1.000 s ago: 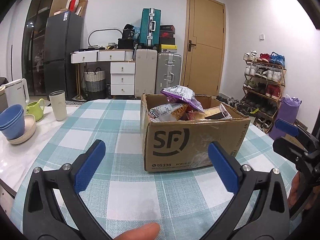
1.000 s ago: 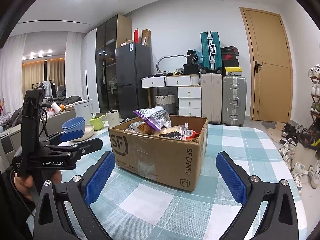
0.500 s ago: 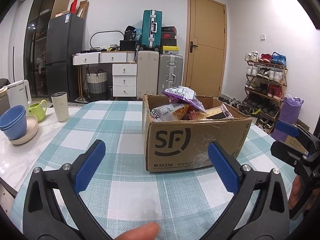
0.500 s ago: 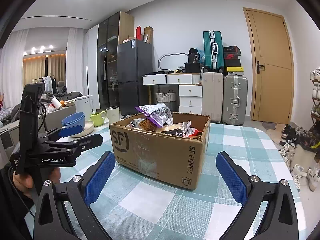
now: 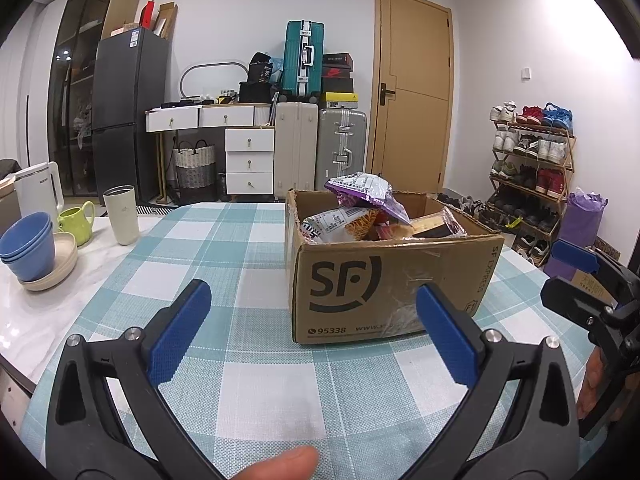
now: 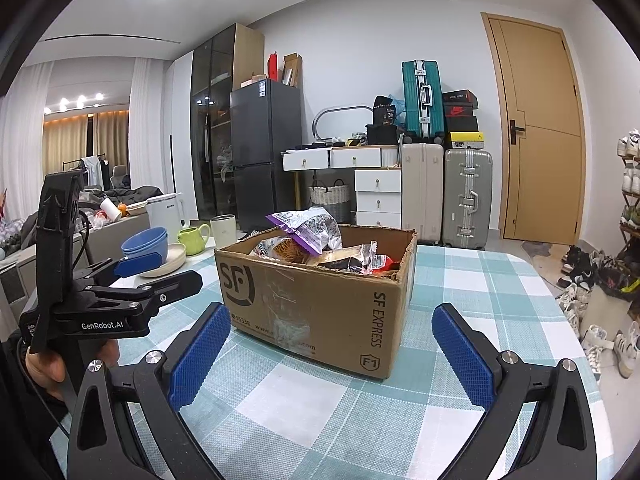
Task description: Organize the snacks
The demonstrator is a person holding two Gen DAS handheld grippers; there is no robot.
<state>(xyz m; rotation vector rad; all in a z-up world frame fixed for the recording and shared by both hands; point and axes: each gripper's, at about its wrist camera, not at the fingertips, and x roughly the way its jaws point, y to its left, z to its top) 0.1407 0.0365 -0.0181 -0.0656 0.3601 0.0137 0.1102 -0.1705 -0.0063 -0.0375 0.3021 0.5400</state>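
A brown cardboard carton printed with a black SF logo (image 5: pixel 384 280) stood open on the round table under its teal-and-white checked cloth (image 5: pixel 256 392). It was heaped with snack packets: a purple-and-silver crinkled bag (image 5: pixel 366 194) rode highest, at about twelve o'clock above the carton's near wall, with an orange-and-white printed packet (image 5: pixel 340 226) just below it toward nine o'clock and a dark, clear-wrapped packet (image 5: pixel 434 228) toward three o'clock.

The left gripper (image 5: pixel 312 336) hung short of the carton with its blue-padded fingers (image 5: pixel 180 336) spread wide, gripping nothing. The right gripper (image 6: pixel 330 352) was likewise splayed and empty, pointed at the carton's corner where the words SF EXPRESS ran down the side. From the left camera, the right tool showed at the three o'clock edge; from the right camera, the left tool stood at nine o'clock, a hand wrapped around its handle.

Beyond the carton at ten o'clock, on bare marble, sat stacked blue bowls on a cream dish (image 5: pixel 28 248), a lime-green ceramic jug (image 5: pixel 76 224), a cream tumbler (image 5: pixel 122 214) and a white electric kettle (image 5: pixel 38 192).
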